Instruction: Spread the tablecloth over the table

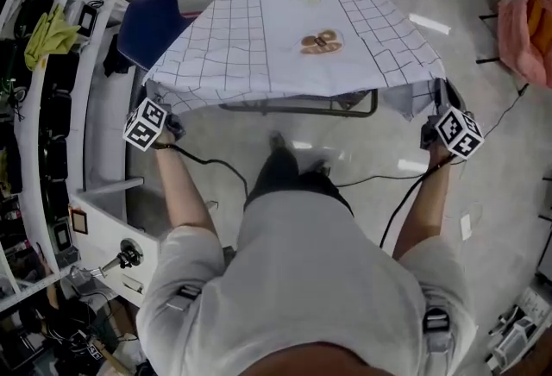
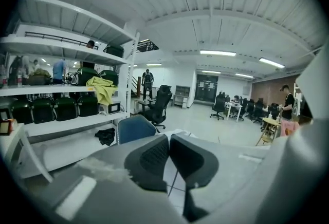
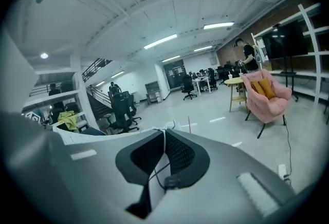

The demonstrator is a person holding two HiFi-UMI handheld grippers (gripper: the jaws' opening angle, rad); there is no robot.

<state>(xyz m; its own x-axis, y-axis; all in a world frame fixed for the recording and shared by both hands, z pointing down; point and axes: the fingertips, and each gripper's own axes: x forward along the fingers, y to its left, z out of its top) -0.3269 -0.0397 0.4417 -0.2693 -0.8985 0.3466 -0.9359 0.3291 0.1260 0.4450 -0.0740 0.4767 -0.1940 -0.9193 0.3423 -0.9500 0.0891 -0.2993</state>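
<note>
**Tablecloth over desk, both near corners held**

Task item: the white tablecloth (image 1: 285, 29), ruled with a dark grid, lies across the top of the desk (image 1: 302, 109) and covers it from the far edge to the near edge. A brown print (image 1: 320, 41) sits close to the middle of the cloth. Along the near edge the cloth hangs past the desk top, and only a dark frame bar of the desk shows beneath it. The hem sags in a fold near the near-right corner.

Left gripper (image 1: 168, 126): positioned just off the desk's near-left corner. In the left gripper view its fingers (image 2: 154, 159) are closed together, with a thin strip of gridded cloth pinched between them and showing below.

Right gripper (image 1: 438, 111): positioned just off the near-right corner. In the right gripper view its fingers (image 3: 177, 153) are likewise closed on a white strip of the cloth carrying one dark line.

Operator: a person in a white shirt (image 1: 302, 279) stands at the near side, arms spread to both corners.

Surroundings: a blue chair (image 1: 147, 28) is beside the desk's far-left corner. White shelving (image 1: 39, 133) runs along the left and carries a yellow-green cloth (image 1: 47, 34). A pink armchair (image 1: 530, 21) stands well apart on the right.
</note>
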